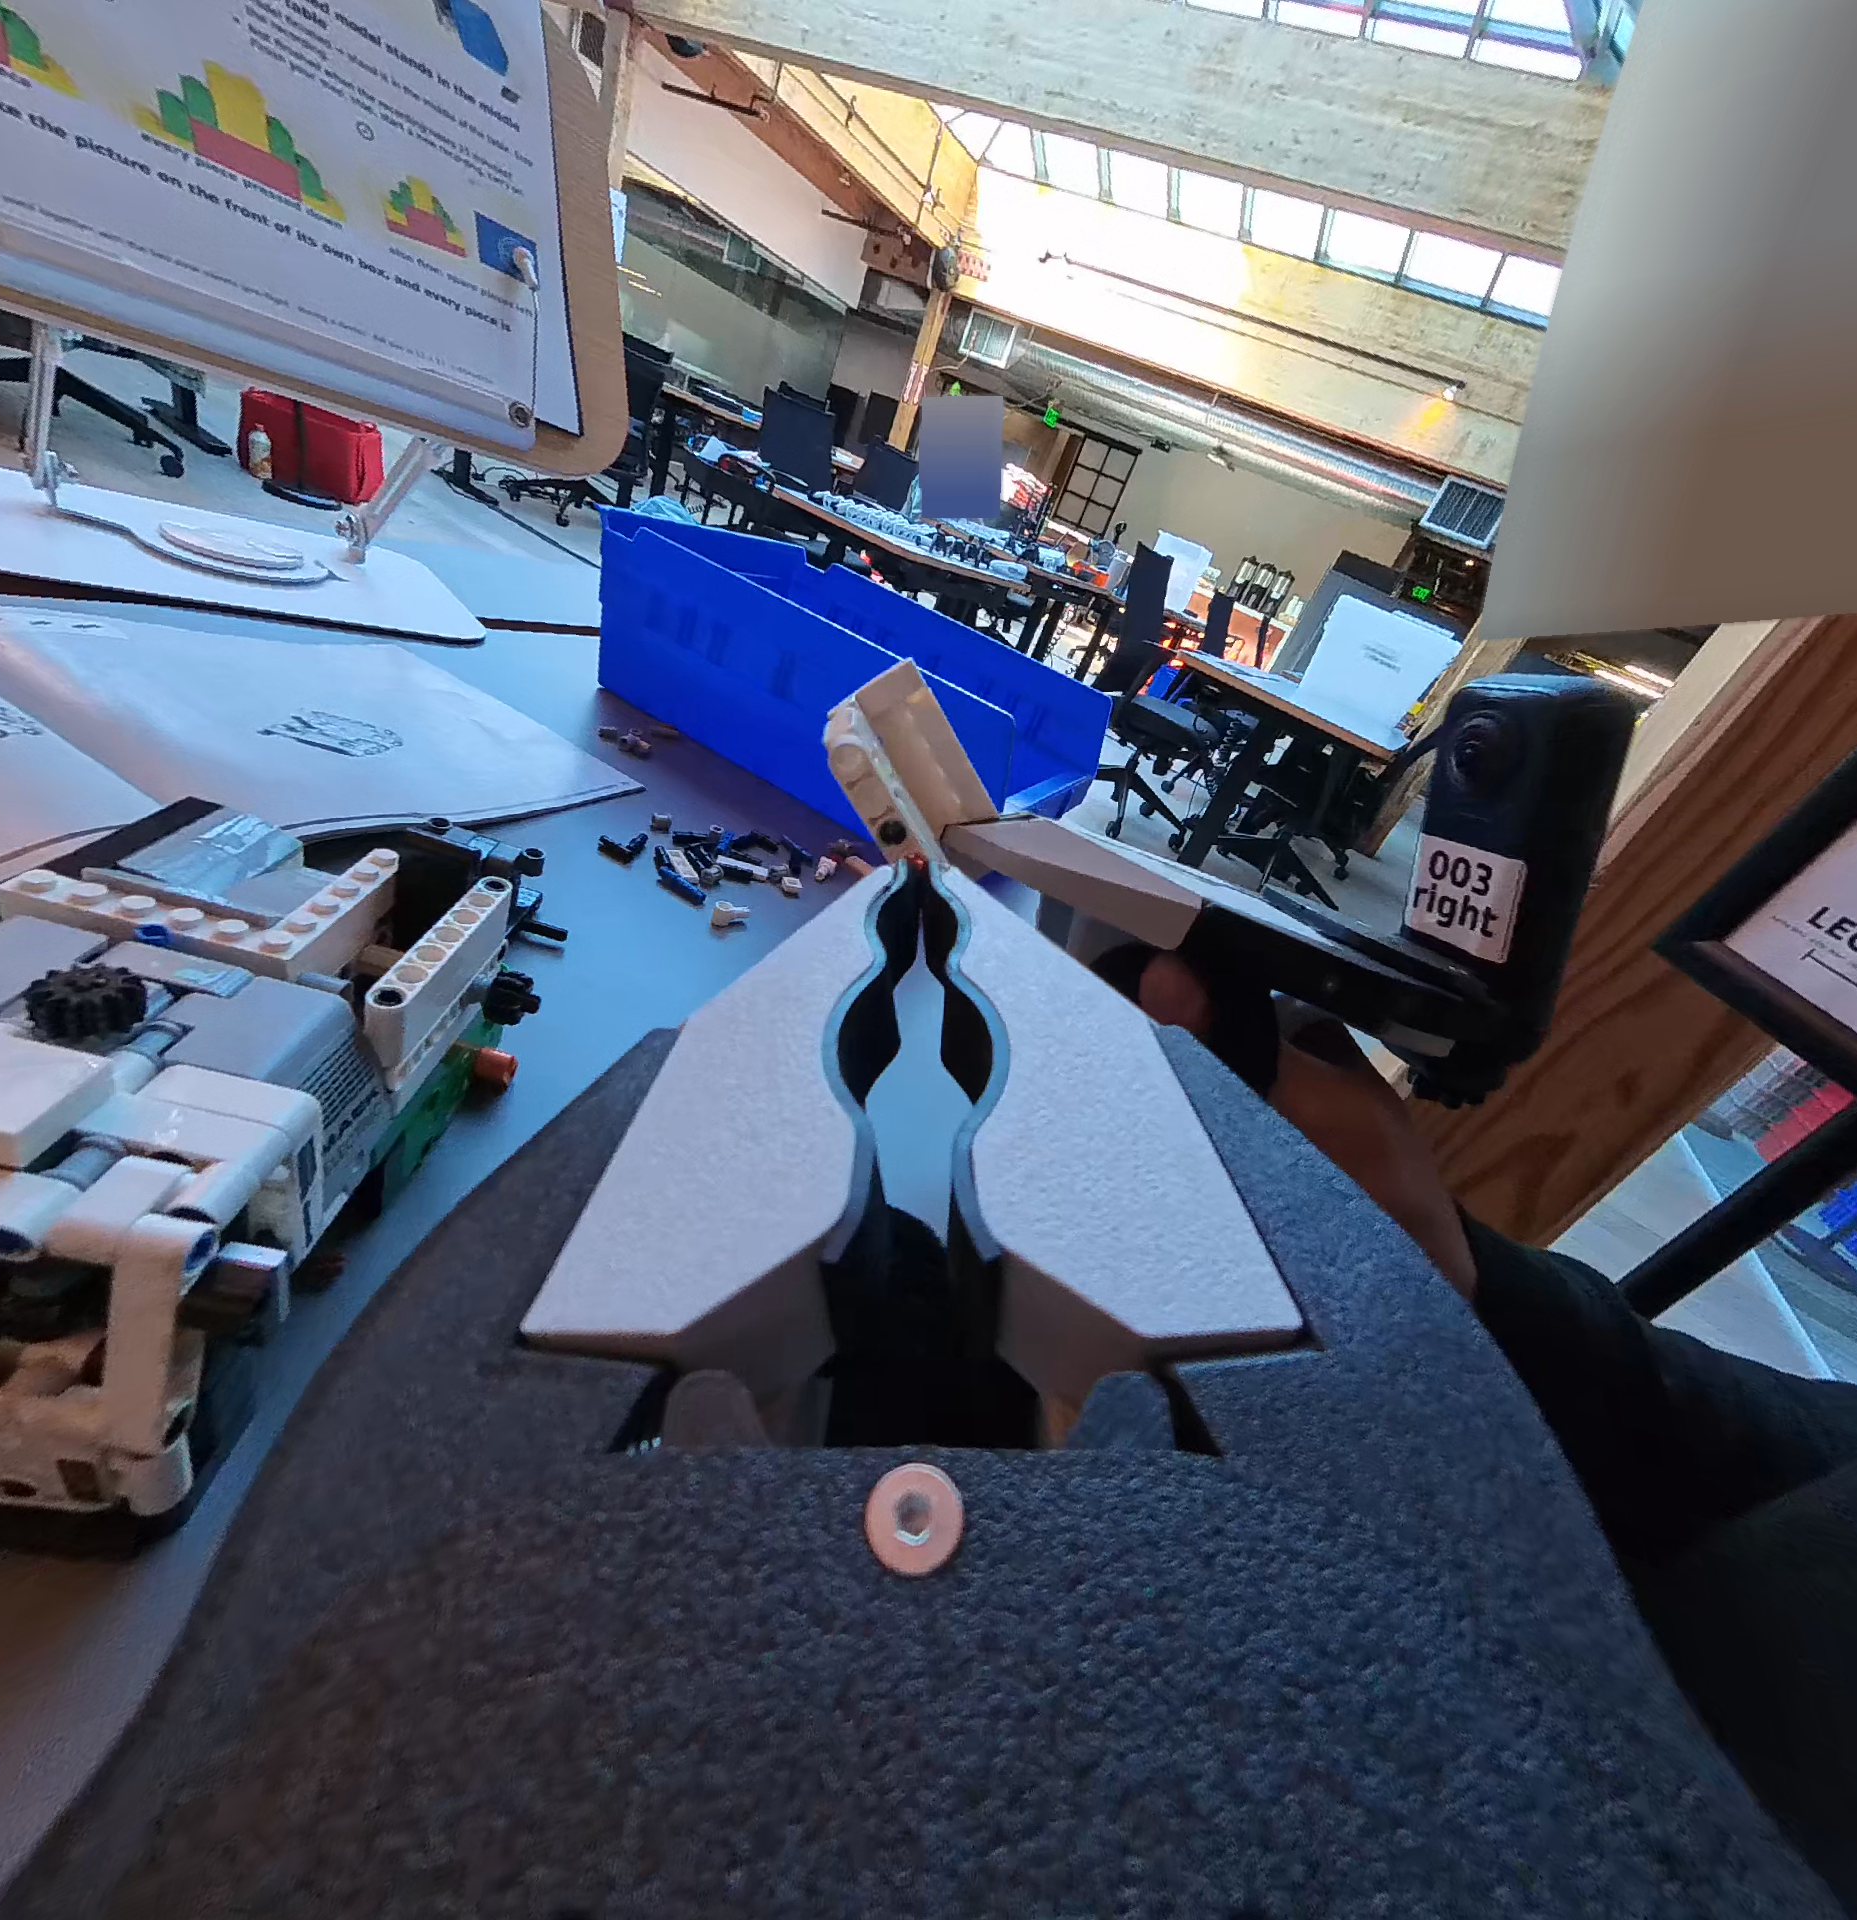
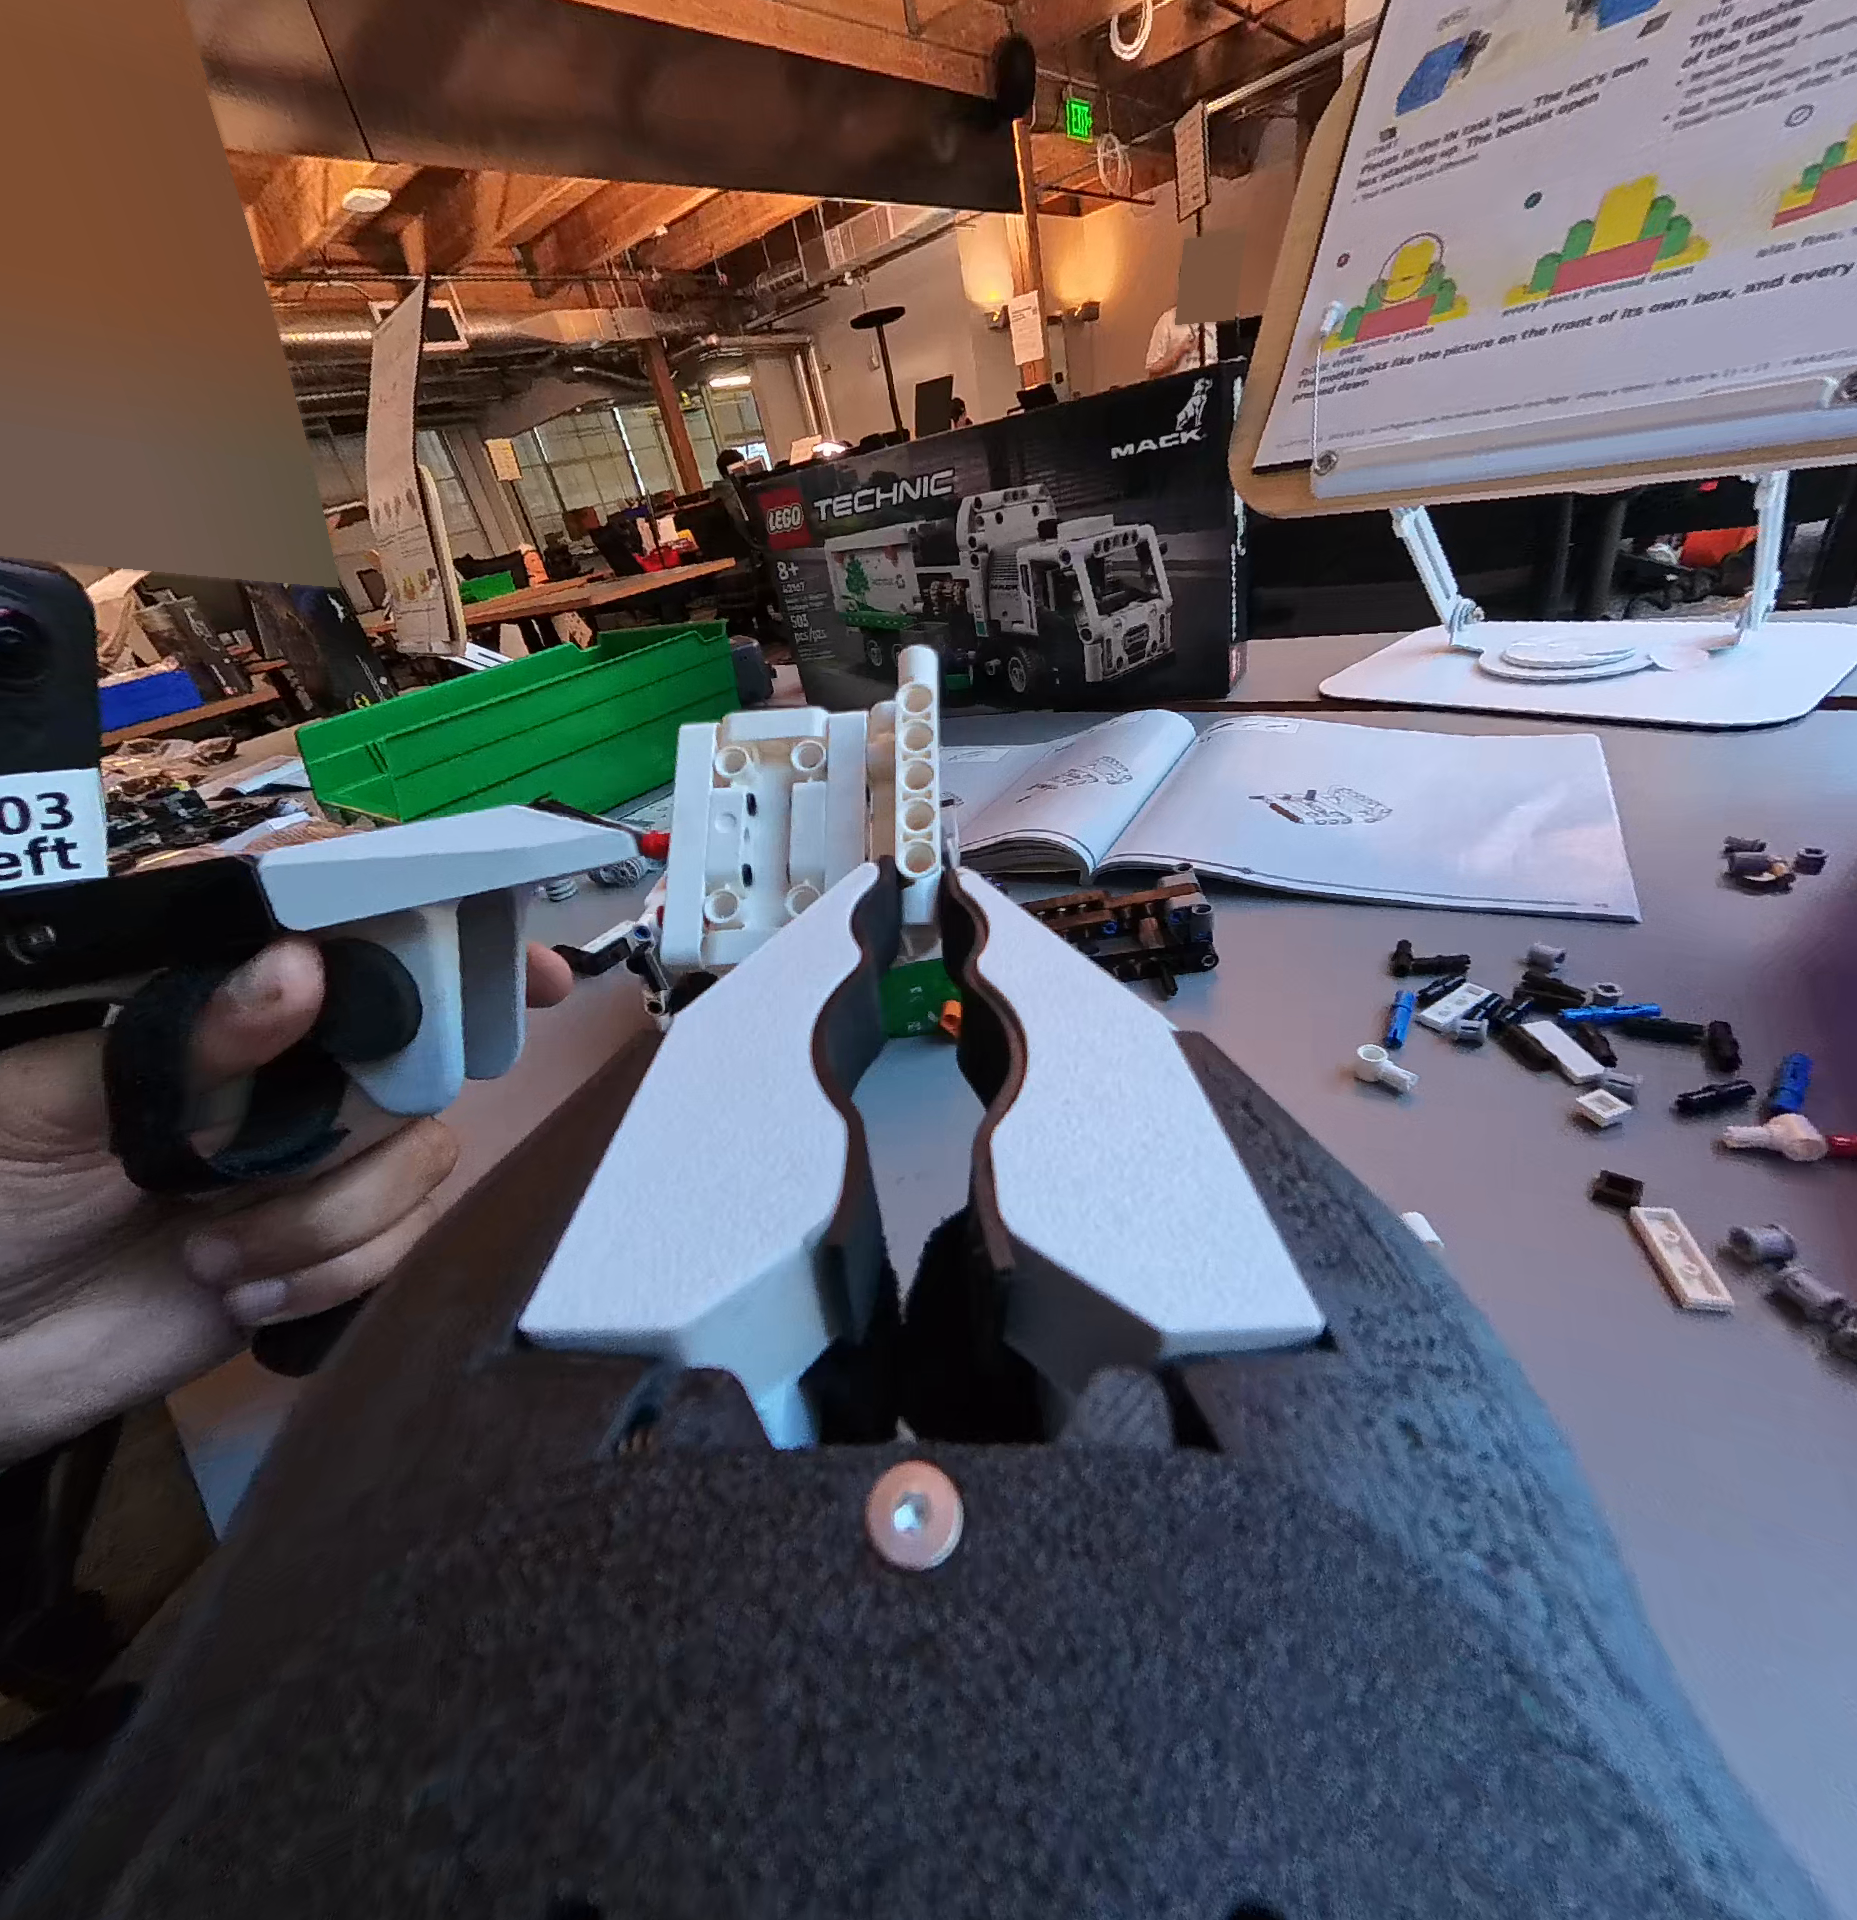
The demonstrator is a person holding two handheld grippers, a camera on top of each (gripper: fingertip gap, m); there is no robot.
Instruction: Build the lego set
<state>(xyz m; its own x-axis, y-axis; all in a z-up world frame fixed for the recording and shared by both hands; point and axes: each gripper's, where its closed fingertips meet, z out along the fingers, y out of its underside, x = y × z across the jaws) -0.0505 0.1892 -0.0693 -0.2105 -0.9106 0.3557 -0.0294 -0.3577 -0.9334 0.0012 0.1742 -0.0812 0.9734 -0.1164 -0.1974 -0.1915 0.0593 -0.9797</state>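
Observation:
My right gripper [image 2: 916, 883] is shut on a white holed beam [image 2: 917, 769] that is part of a white sub-assembly [image 2: 758, 831], held above the table. My left gripper [image 1: 908, 878] is shut on a small red pin [image 2: 651, 844], and its tip touches the sub-assembly's left side [image 1: 903, 758]. In the right wrist view the left gripper [image 2: 633, 840] comes in from the left, held by a hand. The part-built white and grey truck model [image 1: 176, 1039] sits on the table at the left of the left wrist view.
Loose small pins and plates [image 2: 1558, 1029] lie on the grey table, also seen in the left wrist view [image 1: 716, 852]. A blue bin [image 1: 799, 665], a green bin [image 2: 529, 727], the set's box [image 2: 1007, 551], an open booklet [image 2: 1319, 810] and an instruction stand [image 2: 1578, 260] surround the work area. The tips of one gripper are about 6 cm away from the tips of the other.

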